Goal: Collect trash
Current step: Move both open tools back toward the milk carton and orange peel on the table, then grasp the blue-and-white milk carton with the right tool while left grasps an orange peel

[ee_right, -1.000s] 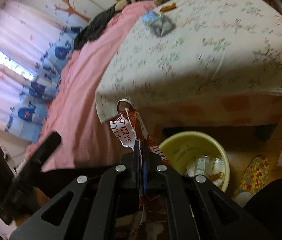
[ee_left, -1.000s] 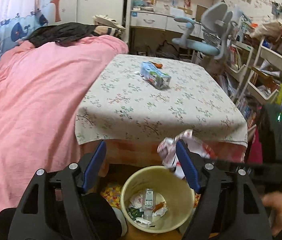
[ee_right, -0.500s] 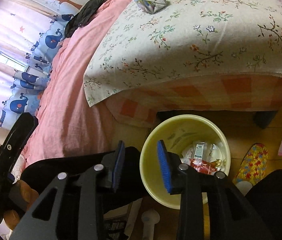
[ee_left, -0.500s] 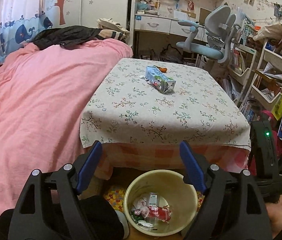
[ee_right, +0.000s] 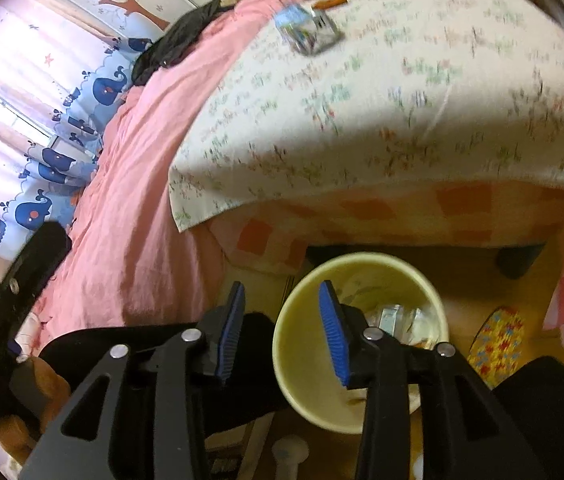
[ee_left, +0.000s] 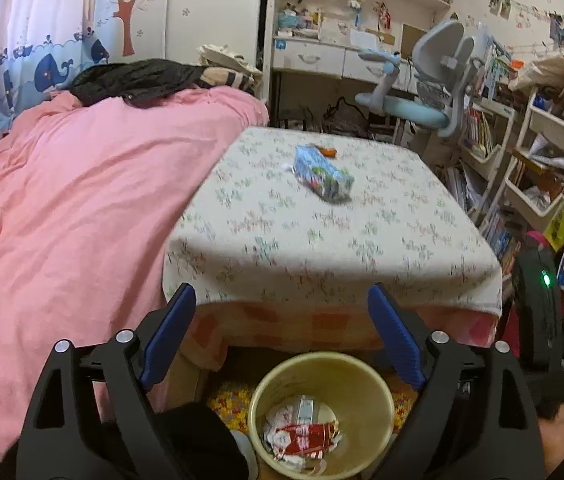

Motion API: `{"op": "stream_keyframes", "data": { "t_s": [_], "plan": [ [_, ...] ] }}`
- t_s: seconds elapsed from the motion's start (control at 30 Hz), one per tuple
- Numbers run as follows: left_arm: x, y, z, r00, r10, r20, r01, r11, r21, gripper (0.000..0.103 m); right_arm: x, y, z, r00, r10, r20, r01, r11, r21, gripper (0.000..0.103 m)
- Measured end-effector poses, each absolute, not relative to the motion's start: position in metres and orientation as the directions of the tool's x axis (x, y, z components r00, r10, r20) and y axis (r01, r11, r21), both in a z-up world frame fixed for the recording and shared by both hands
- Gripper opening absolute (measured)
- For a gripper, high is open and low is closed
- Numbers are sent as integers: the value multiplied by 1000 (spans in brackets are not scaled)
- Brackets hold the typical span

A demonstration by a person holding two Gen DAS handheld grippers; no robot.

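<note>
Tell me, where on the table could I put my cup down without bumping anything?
The near half of the table, from the front cloth edge up to the juice carton, is bare. So are both side edges. The only crowded bit is the far middle, where the carton lies with a small orange scrap just behind it.

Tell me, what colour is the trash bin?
The trash bin is pale yellow, clearest in the left wrist view.

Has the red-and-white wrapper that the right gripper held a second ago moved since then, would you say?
Yes. The red-and-white wrapper has gone down from the table edge into the yellow bin. The right gripper is open, empty.
</note>
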State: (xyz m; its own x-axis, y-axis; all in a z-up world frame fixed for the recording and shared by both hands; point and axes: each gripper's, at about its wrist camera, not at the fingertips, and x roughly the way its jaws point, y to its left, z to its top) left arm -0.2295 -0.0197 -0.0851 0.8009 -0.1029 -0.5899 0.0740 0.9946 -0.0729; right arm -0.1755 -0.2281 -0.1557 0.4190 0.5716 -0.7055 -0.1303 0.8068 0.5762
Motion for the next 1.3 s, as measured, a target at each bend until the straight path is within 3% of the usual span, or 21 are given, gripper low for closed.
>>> {"op": "stream_keyframes", "data": {
  "t_s": [0.3, 0.67, 0.9, 1.07, 1.17, 1.2, 1.3],
  "plan": [
    [-172, 0, -62, 826, -38, -562, -10, 997, -82, 92, -147, -222, -117, 528, 510, -680, -197, 852, 486, 55],
    [-77, 28, -53, 818, 69, -571, -182, 973, -144, 92, -40, -186, -91, 590, 398, -703, -296, 916, 270, 58],
    [-33, 37, -55, 807, 108, -581, -226, 965, -134, 92, 37, -172, -107, 622, 279, -731, -277, 952, 129, 59],
    [-5, 42, -56, 795, 113, -597, -243, 960, -142, 92, 77, -172, -126, 630, 197, -751, -248, 968, 46, 67],
    [9, 44, -56, 790, 113, -603, -249, 958, -146, 92, 93, -177, -136, 608, 195, -770, -244, 968, 52, 65],
    [12, 45, -56, 788, 112, -605, -249, 957, -147, 92, 97, -180, -140, 605, 193, -773, -244, 968, 51, 54],
    [19, 45, -58, 784, 109, -611, -247, 958, -145, 92, 99, -197, -141, 613, 225, -757, -212, 970, 117, 49]
  ]
}}
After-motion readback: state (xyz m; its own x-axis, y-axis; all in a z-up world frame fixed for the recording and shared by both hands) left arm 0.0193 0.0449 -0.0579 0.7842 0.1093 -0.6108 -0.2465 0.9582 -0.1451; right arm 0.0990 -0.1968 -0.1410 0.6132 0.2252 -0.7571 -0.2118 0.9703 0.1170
